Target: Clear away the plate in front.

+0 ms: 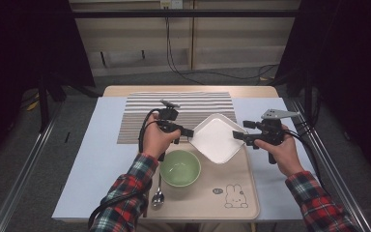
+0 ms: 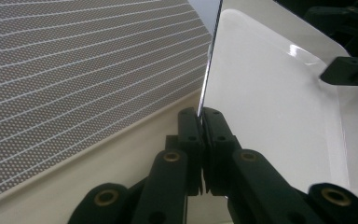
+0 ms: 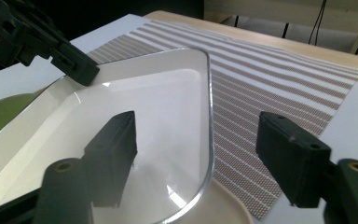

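A white square plate (image 1: 217,139) (image 2: 270,93) (image 3: 144,107) hangs tilted over the far edge of the beige tray (image 1: 241,193). My left gripper (image 1: 189,132) (image 2: 200,114) is shut on the plate's left rim, its two jaws pinching the thin edge. It also appears in the right gripper view, at the upper left (image 3: 70,60). My right gripper (image 1: 236,136) (image 3: 196,130) is at the plate's right corner. Its jaws straddle the rim, one over the plate's face and one outside, and neither pad touches the plate.
On the tray's near left sits a green bowl (image 1: 180,167), with a metal spoon (image 1: 158,195) beside it. A brown-and-white striped mat (image 1: 193,104) (image 2: 74,70) (image 3: 279,88) lies beyond the tray on the pale table (image 1: 96,159). Cables trail from both grippers.
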`<state>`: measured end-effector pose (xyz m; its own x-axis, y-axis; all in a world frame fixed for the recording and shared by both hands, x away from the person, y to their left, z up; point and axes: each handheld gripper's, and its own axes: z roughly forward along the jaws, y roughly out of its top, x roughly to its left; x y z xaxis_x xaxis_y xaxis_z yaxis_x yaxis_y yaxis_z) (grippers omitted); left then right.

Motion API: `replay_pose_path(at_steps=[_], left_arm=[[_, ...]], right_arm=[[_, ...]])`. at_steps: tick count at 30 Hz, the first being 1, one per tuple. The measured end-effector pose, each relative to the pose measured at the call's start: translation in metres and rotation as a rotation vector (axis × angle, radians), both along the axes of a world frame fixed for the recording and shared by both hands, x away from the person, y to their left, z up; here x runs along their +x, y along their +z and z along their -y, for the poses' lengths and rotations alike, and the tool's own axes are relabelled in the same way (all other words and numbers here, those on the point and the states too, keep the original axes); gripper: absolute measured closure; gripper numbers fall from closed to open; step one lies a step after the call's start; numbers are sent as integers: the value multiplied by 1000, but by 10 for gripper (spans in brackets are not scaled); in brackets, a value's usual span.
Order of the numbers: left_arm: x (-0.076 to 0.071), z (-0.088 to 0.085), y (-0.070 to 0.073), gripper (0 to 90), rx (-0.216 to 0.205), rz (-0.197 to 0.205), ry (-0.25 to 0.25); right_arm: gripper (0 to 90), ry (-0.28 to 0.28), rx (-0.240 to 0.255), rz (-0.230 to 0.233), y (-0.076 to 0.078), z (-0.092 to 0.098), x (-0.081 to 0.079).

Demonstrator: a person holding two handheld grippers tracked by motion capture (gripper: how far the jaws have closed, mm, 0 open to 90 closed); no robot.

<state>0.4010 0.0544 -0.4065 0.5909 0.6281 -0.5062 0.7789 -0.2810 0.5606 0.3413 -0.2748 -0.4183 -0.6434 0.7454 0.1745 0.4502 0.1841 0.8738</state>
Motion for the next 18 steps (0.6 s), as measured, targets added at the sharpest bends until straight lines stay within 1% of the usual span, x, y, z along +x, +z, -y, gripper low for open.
replay_pose_path(at_steps=[1, 2, 3, 4, 5, 6, 7, 8, 9, 10, 11, 12, 13, 14, 15, 16, 17, 18], left_arm=[[-1, 0, 0, 872, 3, 12, -14], [-2, 2, 1, 872, -6, 6, 0], [-2, 2, 1, 871, 1, 11, -5], [-2, 2, 0, 871, 18, 15, -27], [-2, 2, -1, 871, 17, 14, -31], [-3, 3, -2, 871, 9, 17, -22], [-3, 4, -3, 871, 6, 8, -14], [-3, 5, -4, 870, 6, 11, -17], [-3, 6, -5, 870, 3, 9, -12], [-2, 4, -5, 871, 13, 11, -33], [-3, 5, -5, 870, 3, 15, -18], [-3, 5, -5, 870, 7, 21, -31], [-4, 5, -4, 870, 3, 22, -41], [-4, 6, -4, 869, -12, 25, -33], [-4, 6, -3, 873, -12, 38, -43], [-4, 6, -3, 881, -9, 44, -42], [-4, 5, -3, 881, -15, 47, -43], [-3, 5, -4, 881, -24, 37, -35]], right_arm=[[380, 0, -1, -12, -1, -2, 0], [422, 10, 5, -28, -2, -4, 1], [470, 10, 12, -48, -2, -4, 2], [501, -1, 15, -65, -3, -5, 2], [557, -3, 20, -83, -4, -6, 2], [627, -11, 22, -104, -4, -6, 2], [666, -20, 25, -121, -4, -6, 1], [696, -29, 23, -142, -4, -7, 1], [733, -52, 14, -157, -4, -7, 0], [769, -64, 22, -182, -4, -6, 0], [798, -71, 18, -190, -4, -5, 0], [834, -83, 25, -201, -3, -3, 0], [876, -89, 32, -217, -3, -2, 0], [886, -108, 14, -220, -2, -2, 0], [892, -117, 19, -227, -2, -1, -1], [898, -127, 22, -252, -2, -1, -1], [899, -132, 29, -260, -3, -1, -1], [900, -140, 37, -263, -3, 0, -2]])
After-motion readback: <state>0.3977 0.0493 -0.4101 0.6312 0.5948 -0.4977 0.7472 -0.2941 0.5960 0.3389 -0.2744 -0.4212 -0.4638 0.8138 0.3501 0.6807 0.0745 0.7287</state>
